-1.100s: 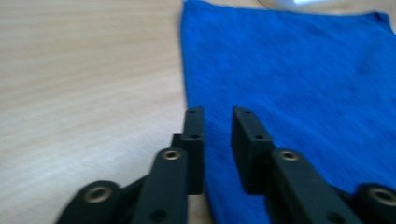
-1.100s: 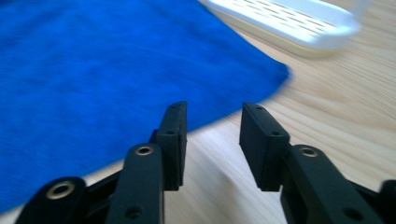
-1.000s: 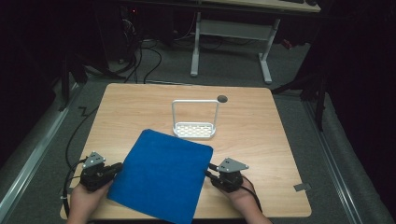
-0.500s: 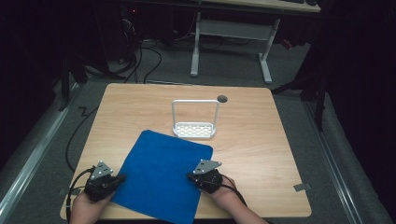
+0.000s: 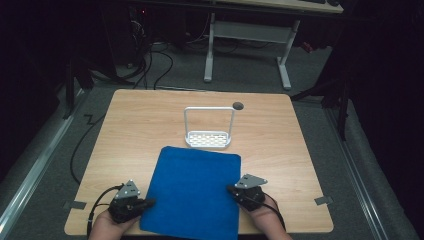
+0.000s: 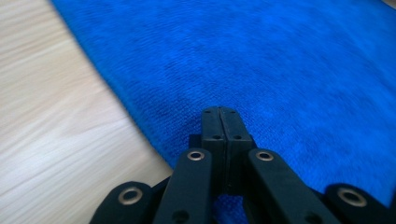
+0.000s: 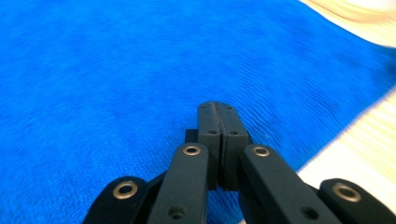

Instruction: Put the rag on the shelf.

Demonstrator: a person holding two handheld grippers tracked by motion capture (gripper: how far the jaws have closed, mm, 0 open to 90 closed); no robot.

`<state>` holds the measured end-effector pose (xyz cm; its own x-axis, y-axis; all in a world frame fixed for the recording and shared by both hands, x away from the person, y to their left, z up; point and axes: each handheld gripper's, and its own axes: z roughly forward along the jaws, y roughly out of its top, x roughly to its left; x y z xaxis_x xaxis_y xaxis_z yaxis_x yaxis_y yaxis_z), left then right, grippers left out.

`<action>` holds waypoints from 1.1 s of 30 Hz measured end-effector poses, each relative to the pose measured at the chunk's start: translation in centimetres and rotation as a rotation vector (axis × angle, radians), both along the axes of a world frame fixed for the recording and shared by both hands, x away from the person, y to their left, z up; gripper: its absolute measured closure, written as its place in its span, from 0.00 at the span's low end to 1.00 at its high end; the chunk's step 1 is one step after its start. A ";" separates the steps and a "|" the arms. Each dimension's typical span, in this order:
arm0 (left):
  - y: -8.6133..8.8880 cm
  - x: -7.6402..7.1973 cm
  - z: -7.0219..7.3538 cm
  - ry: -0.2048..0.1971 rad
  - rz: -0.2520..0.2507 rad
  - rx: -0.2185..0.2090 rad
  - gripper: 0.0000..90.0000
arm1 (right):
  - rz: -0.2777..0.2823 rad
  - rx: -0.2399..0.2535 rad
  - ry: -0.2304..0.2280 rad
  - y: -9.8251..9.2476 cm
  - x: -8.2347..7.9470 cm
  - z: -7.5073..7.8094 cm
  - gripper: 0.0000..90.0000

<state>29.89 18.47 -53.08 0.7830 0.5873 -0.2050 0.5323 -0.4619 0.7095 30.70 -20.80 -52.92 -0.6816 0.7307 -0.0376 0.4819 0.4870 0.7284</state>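
Saw the blue cloth (image 5: 192,192) spread flat on the near part of the table (image 5: 150,120), just in front of the white rack (image 5: 209,137). Found the left claw (image 5: 148,202) shut tight at its left edge and the right claw (image 5: 231,189) shut tight at its right edge. Spotted no cloth between the jaws. Looked like only a start: no fold made yet.

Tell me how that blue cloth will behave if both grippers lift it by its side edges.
The blue cloth lies flat and thin with a soft woven surface, so it will probably sag in the middle rather than stay stiff. It looks light, so it should lift easily. Pushed across the smooth table, it would likely bunch or wrinkle instead of sliding whole.
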 end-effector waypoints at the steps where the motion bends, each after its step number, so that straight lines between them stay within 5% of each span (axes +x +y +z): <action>1: -0.4 -0.1 0.0 0.001 -0.015 -0.002 1.00 | -0.012 -0.004 -0.004 -0.5 -0.1 0.0 1.00; 8: -4.3 -0.4 -0.1 -0.009 -0.167 -0.022 0.97 | -0.135 -0.020 -0.019 -4.0 -0.6 0.1 1.00; 15: -4.9 -0.9 0.2 -0.065 -0.173 -0.021 0.94 | -0.169 -0.019 -0.016 -4.8 -0.2 0.1 0.99; 20: -2.0 -0.7 1.0 -0.104 -0.035 -0.093 0.93 | -0.168 0.016 -0.046 -4.6 0.2 0.7 0.97; 25: -0.4 -0.6 1.0 -0.123 0.054 -0.106 0.89 | -0.157 0.035 -0.057 -4.3 0.5 1.0 0.94; 33: 1.7 0.1 0.6 -0.159 0.257 -0.118 0.62 | -0.146 0.063 -0.058 -3.5 1.1 0.9 0.85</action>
<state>29.98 20.20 -52.46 0.6398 0.7494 -0.1705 0.4992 -0.2366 0.8335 31.82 -24.32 -52.00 -0.5659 0.8241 -0.0254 0.5002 0.3676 0.7840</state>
